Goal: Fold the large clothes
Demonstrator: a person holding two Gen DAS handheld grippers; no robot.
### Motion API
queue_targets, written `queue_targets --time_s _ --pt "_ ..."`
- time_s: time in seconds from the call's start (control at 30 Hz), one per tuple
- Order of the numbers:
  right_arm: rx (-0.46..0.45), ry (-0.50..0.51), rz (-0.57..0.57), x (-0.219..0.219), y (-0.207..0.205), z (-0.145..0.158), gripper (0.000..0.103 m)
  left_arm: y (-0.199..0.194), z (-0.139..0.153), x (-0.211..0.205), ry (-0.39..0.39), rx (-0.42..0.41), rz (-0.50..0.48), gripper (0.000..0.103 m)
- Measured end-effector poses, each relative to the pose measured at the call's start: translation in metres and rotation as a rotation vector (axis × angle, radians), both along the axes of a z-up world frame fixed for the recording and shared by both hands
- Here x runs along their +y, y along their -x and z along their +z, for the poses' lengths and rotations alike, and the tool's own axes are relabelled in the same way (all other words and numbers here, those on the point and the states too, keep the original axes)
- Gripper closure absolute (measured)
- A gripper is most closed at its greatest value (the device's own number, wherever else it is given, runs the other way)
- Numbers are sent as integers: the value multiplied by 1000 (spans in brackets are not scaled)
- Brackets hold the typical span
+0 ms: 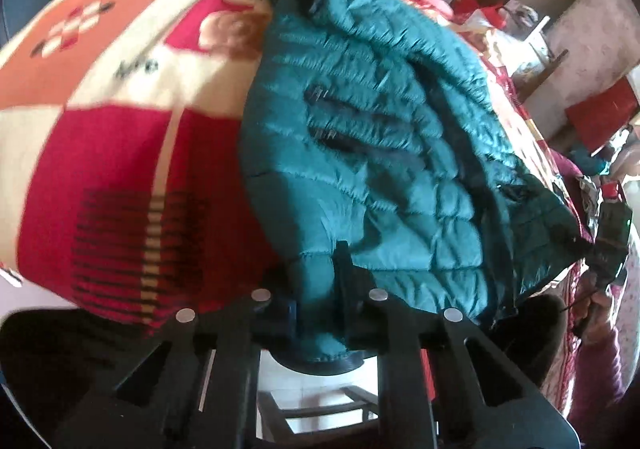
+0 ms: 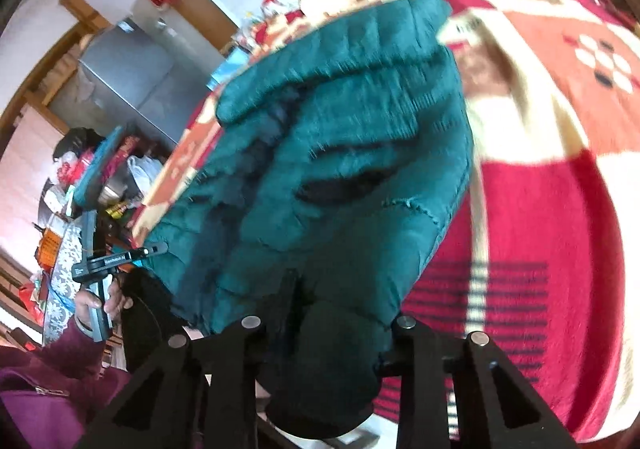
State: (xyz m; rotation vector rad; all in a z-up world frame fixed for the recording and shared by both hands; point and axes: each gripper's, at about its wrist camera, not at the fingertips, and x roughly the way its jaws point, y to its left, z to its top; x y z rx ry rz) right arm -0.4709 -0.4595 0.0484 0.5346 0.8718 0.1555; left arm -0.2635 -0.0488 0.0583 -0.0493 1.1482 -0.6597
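Observation:
A teal quilted puffer jacket (image 1: 380, 137) lies on a red, orange and cream patterned blanket (image 1: 120, 137). My left gripper (image 1: 320, 289) is shut on the jacket's near edge, with fabric bunched between the fingers. My right gripper (image 2: 316, 309) is shut on another near part of the same jacket (image 2: 340, 153), whose fabric hides the fingertips. The right gripper also shows at the far right of the left wrist view (image 1: 610, 237), at the jacket's corner. The left gripper shows in the right wrist view (image 2: 116, 261) at the left.
The blanket (image 2: 540, 189) covers the whole surface under the jacket. A grey cabinet (image 2: 124, 89) and cluttered shelves stand at the left of the right wrist view. The person's maroon sleeve (image 2: 48, 381) is low at the left. A wooden stool (image 1: 320, 409) shows under the left gripper.

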Motion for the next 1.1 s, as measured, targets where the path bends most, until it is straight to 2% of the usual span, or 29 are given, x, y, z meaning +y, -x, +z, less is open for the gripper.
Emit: queue_targets --time_s 0.23,0.53,0.8,1.1 --pt "-95 52 7 1 -17 39 76 -12 50 -7 49 -127 10 90" --pt "-178 85 -84 -22 -53 81 76 -52 93 -26 86 -244 64 89" --pt "-209 125 -160 -49 -109 109 76 -107 111 -49 100 -279 142 89" --pt "-173 147 -233 -83 -188 111 77 -173 105 -78 69 -254 209 89"
